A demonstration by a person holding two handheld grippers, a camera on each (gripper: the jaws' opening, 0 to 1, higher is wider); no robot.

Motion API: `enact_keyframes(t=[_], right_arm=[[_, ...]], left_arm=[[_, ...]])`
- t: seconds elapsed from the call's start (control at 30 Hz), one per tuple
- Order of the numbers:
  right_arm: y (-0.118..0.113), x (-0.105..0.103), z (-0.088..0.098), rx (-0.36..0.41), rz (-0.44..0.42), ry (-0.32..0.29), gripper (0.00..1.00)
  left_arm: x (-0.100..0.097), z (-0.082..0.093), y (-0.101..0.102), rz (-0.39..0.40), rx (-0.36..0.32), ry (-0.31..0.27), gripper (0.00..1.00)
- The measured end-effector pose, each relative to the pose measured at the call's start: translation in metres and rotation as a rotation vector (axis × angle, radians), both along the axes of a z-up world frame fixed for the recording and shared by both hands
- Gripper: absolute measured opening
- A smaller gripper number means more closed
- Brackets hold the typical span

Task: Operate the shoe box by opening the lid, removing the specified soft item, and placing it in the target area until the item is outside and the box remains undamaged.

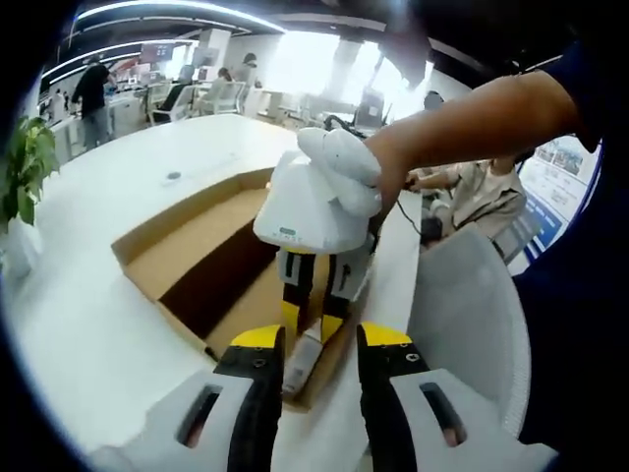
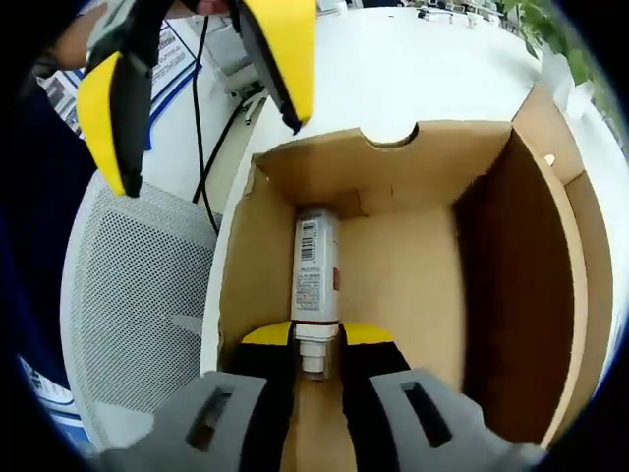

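Observation:
An open cardboard shoe box (image 2: 413,167) lies on the white table, its lid folded out to the side (image 2: 575,256). Inside, along one wall, lies a white tube (image 2: 316,270) with a barcode label. My right gripper (image 2: 316,339) is down in the box, its yellow-tipped jaws closed against the tube's cap end. In the left gripper view, a gloved hand holds the right gripper (image 1: 313,329) over the box (image 1: 197,246), with the tube (image 1: 303,362) below it. My left gripper (image 1: 319,344) hovers open just outside the box's edge, holding nothing, and it appears above the box (image 2: 197,79).
A white mesh chair (image 2: 128,295) stands against the table beside the box. A black cable (image 2: 201,128) runs along the table edge. A potted plant (image 1: 25,167) sits at the far left. A seated person (image 1: 482,197) is beyond the table.

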State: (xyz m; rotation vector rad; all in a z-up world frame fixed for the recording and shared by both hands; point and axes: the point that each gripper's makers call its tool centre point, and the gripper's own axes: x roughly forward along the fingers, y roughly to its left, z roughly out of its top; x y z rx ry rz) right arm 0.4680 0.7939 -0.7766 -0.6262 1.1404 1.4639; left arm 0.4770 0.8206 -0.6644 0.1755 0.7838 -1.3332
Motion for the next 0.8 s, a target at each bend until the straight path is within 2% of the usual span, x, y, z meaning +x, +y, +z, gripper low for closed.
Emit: enact_keyframes(t=[0.03, 0.2, 0.37, 0.43, 0.5, 0.63, 0.7, 0.8], right_arm=[[-0.001, 0.003, 0.000, -0.002, 0.011, -0.019, 0.14], [-0.010, 0.014, 0.004, -0.025, -0.008, -0.031, 0.10], [-0.003, 0.004, 0.001, -0.008, 0.019, -0.007, 0.16], [0.000, 0.001, -0.008, -0.028, 0.060, -0.024, 0.18], [-0.006, -0.001, -0.020, -0.082, 0.111, -0.058, 0.19], [0.003, 0.002, -0.020, -0.045, 0.081, -0.066, 0.19], [-0.001, 0.003, -0.019, -0.031, 0.071, -0.058, 0.19], [-0.010, 0.009, -0.019, -0.060, 0.056, -0.076, 0.18]], left_arm=[[0.001, 0.000, 0.000, 0.000, 0.000, -0.002, 0.28], [0.003, -0.003, 0.002, 0.014, -0.001, 0.005, 0.28], [0.003, -0.007, 0.004, 0.019, -0.001, 0.015, 0.28], [0.004, -0.008, 0.005, 0.021, 0.003, 0.017, 0.28], [0.003, -0.007, 0.005, 0.020, 0.004, 0.020, 0.28], [0.004, -0.008, 0.004, 0.019, 0.007, 0.017, 0.28], [0.005, -0.010, 0.003, 0.013, 0.019, 0.013, 0.28], [0.004, -0.013, -0.001, -0.003, 0.032, 0.007, 0.28]])
